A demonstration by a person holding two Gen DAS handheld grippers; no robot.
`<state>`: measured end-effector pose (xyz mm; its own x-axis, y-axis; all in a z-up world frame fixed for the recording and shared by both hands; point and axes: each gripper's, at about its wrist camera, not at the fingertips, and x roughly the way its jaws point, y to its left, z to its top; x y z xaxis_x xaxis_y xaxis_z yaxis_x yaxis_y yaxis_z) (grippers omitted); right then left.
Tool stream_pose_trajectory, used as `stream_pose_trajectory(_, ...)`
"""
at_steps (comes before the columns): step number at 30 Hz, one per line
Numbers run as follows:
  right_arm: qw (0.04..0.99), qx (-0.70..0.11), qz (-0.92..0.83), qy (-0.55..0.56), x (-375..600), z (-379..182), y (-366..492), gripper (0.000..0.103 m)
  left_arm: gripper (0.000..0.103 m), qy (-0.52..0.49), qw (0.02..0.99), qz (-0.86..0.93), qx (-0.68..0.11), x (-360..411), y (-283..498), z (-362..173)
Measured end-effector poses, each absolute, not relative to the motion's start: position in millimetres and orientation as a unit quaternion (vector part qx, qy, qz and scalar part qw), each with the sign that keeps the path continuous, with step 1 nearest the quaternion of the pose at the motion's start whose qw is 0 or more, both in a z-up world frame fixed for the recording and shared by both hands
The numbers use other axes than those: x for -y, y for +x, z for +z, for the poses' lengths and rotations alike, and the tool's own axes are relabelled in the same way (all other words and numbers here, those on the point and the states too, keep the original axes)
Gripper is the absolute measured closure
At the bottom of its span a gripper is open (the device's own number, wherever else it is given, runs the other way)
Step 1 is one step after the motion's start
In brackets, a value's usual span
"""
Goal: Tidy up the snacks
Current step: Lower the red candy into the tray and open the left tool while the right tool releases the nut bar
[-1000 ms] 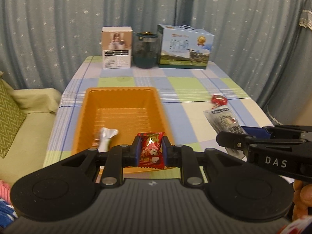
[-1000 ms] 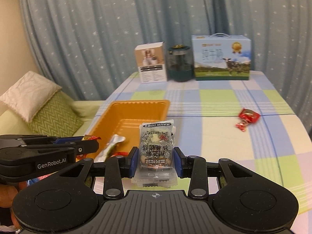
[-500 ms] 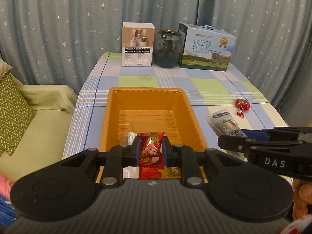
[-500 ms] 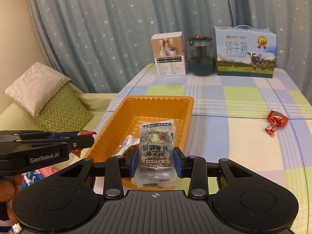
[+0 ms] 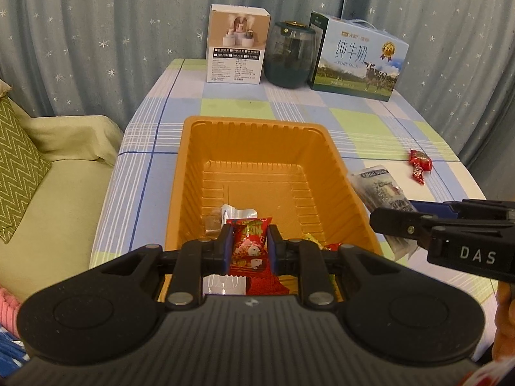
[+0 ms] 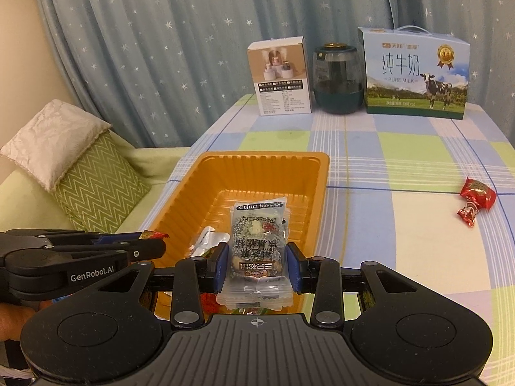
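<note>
Change: over the last second both grippers have come forward over the near end of the orange tray; a second ago the left one hung short of its near rim, and now more of the tray floor shows in both views.
Meaning for the task: both snacks look ready to be let go into the tray; neither is released yet.
Left gripper: jaws closed on the red snack packet, held above the tray's near end.
Right gripper: jaws clamped on the clear nut-mix packet, over the tray's near right corner.
Already in the tray: a silver-white sachet and some red and yellow wrappers at the near wall, partly hidden by the gripper, so their number is uncertain.
Still out: a red wrapped candy near the table's right edge, well apart from the tray.
Writing: the milk carton at the far edge reads "纯牛奶" and "PURE MILK"; gripper bodies read "DAS" and "GenRobot.AI"; the white box has print too small to read.
</note>
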<state>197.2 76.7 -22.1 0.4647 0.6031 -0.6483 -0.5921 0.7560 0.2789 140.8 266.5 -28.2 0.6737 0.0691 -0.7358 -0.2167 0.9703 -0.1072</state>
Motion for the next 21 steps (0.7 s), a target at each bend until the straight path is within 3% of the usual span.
stream_pose_trajectory(4,0.855,-0.384,0.349,0.009,-78,-24,199,0.065,0.082,-0.096,0.908,0.079,-0.399,-268,146,-33)
stream_pose_trajectory(7,0.854,-0.385,0.349,0.011,-78,-24,201,0.065,0.069,-0.103,0.910,0.086,-0.391,-272,145,-31)
stream_pose_trajectory(21,0.850,-0.385,0.359,0.016,-88,-23,200,0.065,0.068,-0.087,0.914,0.102,-0.383,-274,126,-17)
